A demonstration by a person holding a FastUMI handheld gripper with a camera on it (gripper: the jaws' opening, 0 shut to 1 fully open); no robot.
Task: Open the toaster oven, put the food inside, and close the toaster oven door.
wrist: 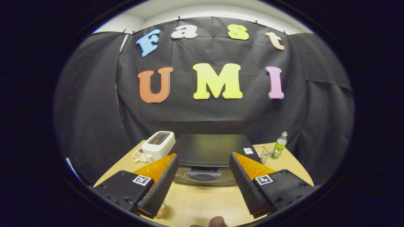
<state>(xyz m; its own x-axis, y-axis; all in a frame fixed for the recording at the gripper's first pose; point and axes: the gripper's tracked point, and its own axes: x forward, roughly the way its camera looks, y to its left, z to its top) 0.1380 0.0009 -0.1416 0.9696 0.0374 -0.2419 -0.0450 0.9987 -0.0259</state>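
A black toaster oven stands on the wooden table, straight ahead of my fingers. Its door is closed, and the dark handle on the glass front faces me. My gripper hovers high above the table's near part, open, with nothing between its ribbed black fingers. The handle lies in the gap between the fingers, farther off. A small pale piece of food peeks out on the table beneath the left finger, mostly hidden.
A white pop-up toaster stands left of the oven, with a small dish beside it. To the oven's right are a wire basket and a green bottle. A fingertip shows at the near table edge.
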